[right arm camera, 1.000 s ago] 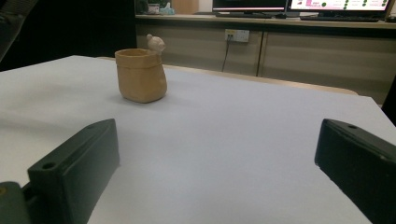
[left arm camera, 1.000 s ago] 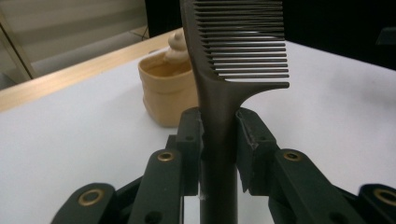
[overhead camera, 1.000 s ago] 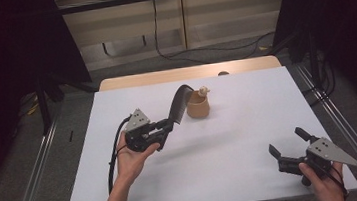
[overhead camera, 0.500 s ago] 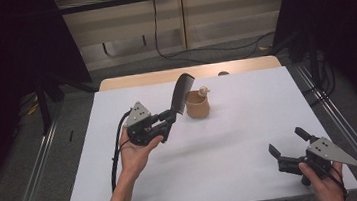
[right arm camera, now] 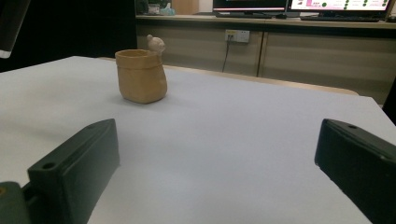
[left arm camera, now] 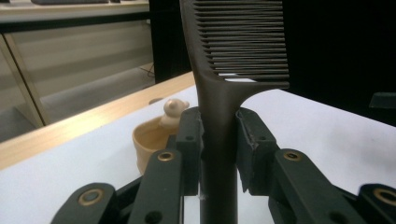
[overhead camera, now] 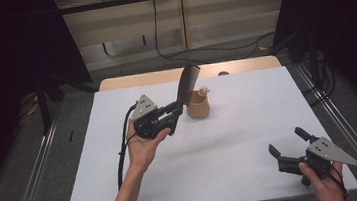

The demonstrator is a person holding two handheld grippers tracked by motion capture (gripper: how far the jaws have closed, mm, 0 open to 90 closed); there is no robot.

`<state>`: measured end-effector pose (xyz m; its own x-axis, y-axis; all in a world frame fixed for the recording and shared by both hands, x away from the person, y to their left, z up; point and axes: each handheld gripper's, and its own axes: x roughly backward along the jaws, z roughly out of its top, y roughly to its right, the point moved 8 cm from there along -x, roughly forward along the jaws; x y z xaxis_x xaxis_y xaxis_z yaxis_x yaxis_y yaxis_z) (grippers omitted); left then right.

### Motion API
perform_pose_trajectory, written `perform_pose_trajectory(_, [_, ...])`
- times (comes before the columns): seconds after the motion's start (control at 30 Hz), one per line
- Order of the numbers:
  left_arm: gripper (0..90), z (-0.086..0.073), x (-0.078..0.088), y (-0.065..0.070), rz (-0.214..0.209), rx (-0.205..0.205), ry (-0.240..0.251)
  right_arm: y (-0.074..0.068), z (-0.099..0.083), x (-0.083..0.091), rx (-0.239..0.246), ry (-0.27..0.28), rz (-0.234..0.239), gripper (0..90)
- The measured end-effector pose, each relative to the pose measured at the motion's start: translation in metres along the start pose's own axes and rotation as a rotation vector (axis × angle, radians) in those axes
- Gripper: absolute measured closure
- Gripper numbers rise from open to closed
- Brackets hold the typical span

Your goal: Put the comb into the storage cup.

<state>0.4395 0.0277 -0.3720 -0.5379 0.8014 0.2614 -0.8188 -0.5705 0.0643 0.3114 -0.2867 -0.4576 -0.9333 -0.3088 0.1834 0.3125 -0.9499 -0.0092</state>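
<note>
My left gripper [overhead camera: 176, 111] is shut on the handle of a dark comb [overhead camera: 187, 83], which stands nearly upright above the table with its teeth up. In the left gripper view the comb [left arm camera: 229, 70] rises between the two pads [left arm camera: 189, 140], teeth pointing right. A small tan pot [overhead camera: 198, 106] with a little figure on its rim sits just right of the comb; the same pot [left arm camera: 149, 140] shows behind the left jaw and the pot [right arm camera: 141, 75] stands far left in the right gripper view. My right gripper [overhead camera: 288, 145] rests open near the table's front right corner, nothing between its jaws.
The white table top [overhead camera: 249, 123] is bordered by a wooden strip [overhead camera: 164, 76] at the far edge. Metal rails [overhead camera: 340, 128] run along both sides on the floor. A desk with monitors [right arm camera: 299, 5] stands beyond the table in the right gripper view.
My left hand has lifted the comb and carried it right and up toward the pot, tilting it more upright. The right gripper has stayed still.
</note>
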Motion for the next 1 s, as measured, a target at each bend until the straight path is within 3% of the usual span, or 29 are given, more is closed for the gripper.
perform_pose_trajectory(0.23, [72.9, 0.007, -0.009, -0.002, 0.013, 0.02, 0.03, -0.001, 0.0, 0.001, 0.001, 0.0, 0.003, 0.0])
perform_pose_trajectory(0.47, [72.9, 0.012, -0.018, -0.005, 0.015, 0.01, 0.048, 0.0, 0.0, 0.0, 0.0, 0.0, 0.005, 0.0])
perform_pose_trajectory(0.6, [72.9, 0.021, -0.02, -0.011, 0.044, -0.012, 0.064, 0.0, 0.0, 0.001, -0.002, 0.001, 0.004, 0.0])
perform_pose_trajectory(0.9, [72.9, 0.029, -0.031, -0.015, 0.045, 0.007, 0.086, 0.0, 0.001, 0.001, -0.003, 0.004, 0.005, 0.0])
perform_pose_trajectory(1.0, [72.9, 0.029, -0.036, -0.018, 0.041, 0.031, 0.084, 0.0, 0.0, 0.0, -0.003, 0.003, 0.006, 0.0])
